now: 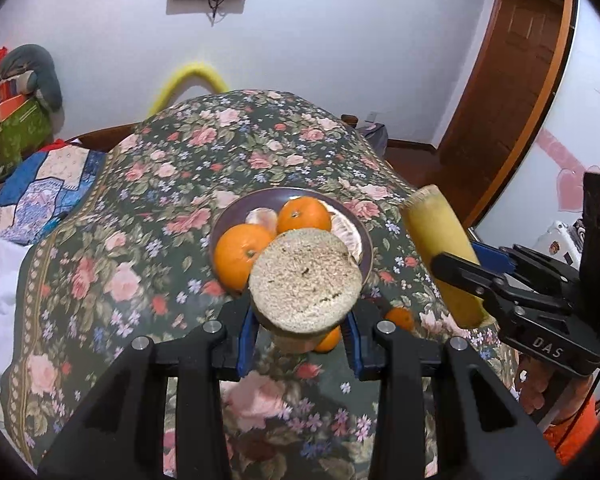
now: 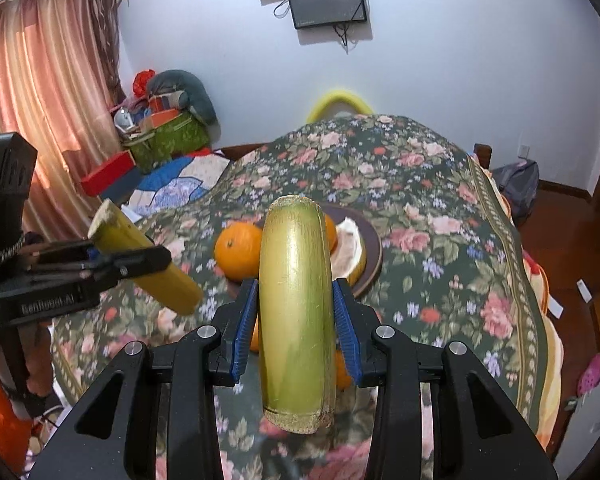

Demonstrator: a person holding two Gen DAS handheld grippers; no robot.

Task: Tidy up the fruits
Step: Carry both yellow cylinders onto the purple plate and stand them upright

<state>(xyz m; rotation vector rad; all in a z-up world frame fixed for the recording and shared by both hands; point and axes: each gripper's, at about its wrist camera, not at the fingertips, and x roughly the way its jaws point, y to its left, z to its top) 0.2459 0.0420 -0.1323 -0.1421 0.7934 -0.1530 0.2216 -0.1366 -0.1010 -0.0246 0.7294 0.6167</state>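
Both grippers are clamped on yellow-green sugarcane stalk segments, left gripper [image 1: 300, 332] pointing its piece [image 1: 305, 276] endwise and nearer the dark round plate [image 1: 365, 236] than right gripper [image 2: 295, 328], whose piece [image 2: 296, 312] stands upright.

I see bright, even daylight in both views. In the right wrist view the light comes through the pink curtain [image 2: 48, 92], which glows and looks nearly blown out. The white wall [image 2: 440, 60] reads soft and bluish, with faint shadows under the wall screen [image 2: 328, 0]. A glossy streak of glare runs down the yellow-green cane piece [image 2: 296, 312]. Heavy fisheye bend: door frame [image 1: 512, 92] curves, the floral bedspread [image 1: 140, 200] bulges, corners go black. The bedspread is smeared with blur near the bottom edge in both views. The cut cane end [image 1: 304, 280] is sharp; the small oranges [image 1: 400, 318] below it are soft.
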